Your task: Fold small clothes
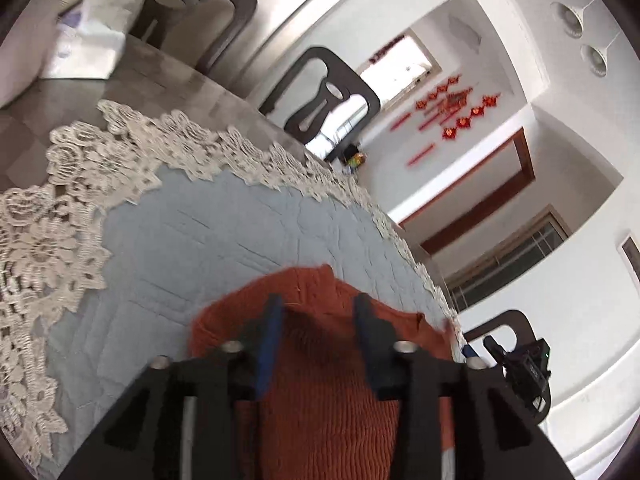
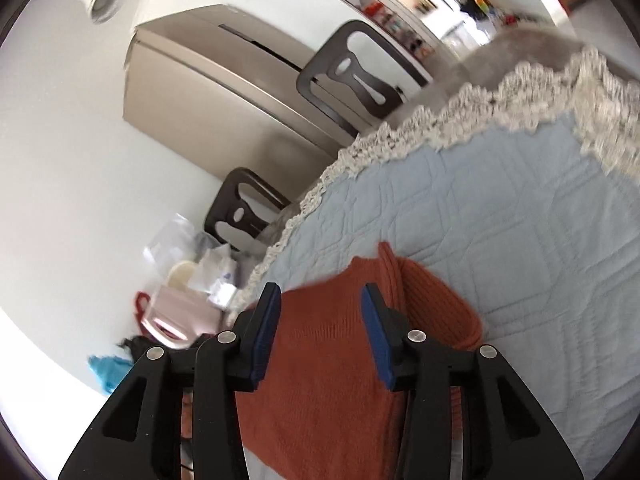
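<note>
A rust-orange knitted garment [image 1: 320, 360] lies on a light blue quilted mat [image 1: 224, 240] on the table. My left gripper [image 1: 319, 304] is open, its blue-padded fingers standing apart just over the garment. In the right wrist view the same garment [image 2: 332, 360] lies near the mat's edge, with a ribbed folded edge [image 2: 390, 276] on its far side. My right gripper [image 2: 321, 296] is open, jaws wide apart above the garment. Whether the fingers touch the cloth, I cannot tell. The other gripper [image 1: 524, 368] shows at the left view's right edge.
The blue mat [image 2: 500, 220] has a white lace border [image 1: 60, 200] over a grey table [image 1: 60, 92]. A tissue box [image 1: 88, 40] stands at the far end. Dark wooden chairs [image 1: 324, 96] [image 2: 360, 76] surround the table. Bags and clutter [image 2: 188, 292] lie on the floor beyond the table edge.
</note>
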